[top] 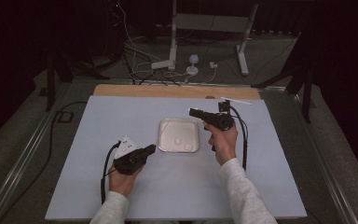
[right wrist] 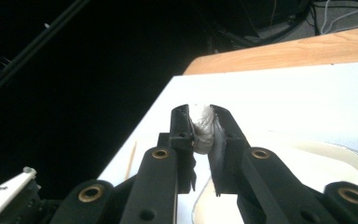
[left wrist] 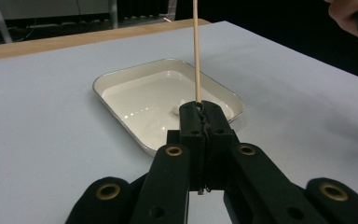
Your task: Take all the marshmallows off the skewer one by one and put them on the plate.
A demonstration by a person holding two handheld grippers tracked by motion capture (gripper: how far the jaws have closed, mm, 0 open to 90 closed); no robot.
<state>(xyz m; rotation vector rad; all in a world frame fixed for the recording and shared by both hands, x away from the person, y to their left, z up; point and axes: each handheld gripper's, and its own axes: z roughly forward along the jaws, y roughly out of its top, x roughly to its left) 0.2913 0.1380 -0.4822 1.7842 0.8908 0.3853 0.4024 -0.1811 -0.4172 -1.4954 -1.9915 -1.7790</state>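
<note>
I have a gripper in each hand over a pale blue-grey table top (top: 121, 196), with a wooden strip (top: 168, 91) along its far edge. My left gripper (left wrist: 200, 109) sits low near the front left corner of a shallow white tray (top: 164, 125), its jaws clenched on a thin wooden skewer (left wrist: 196, 51) that stands nearly upright between them and runs out of the top of the left gripper view. In the high view my left gripper (top: 150, 149) points toward the tray from just beside it. My right gripper (right wrist: 200, 114) is clamped on a small white soft lump (right wrist: 202, 130), something like a marshmallow, squeezed between the two pads. In the high view my right gripper (top: 192, 112) is held above the tray's far right corner, pointing left. Two small white pieces (top: 182, 143) lie in the tray, toward its near right part; from the left gripper view one of them (left wrist: 176, 108) shows just behind my jaw tips. My right hand (top: 223, 140) grips its handle beside the tray's right edge.
</note>
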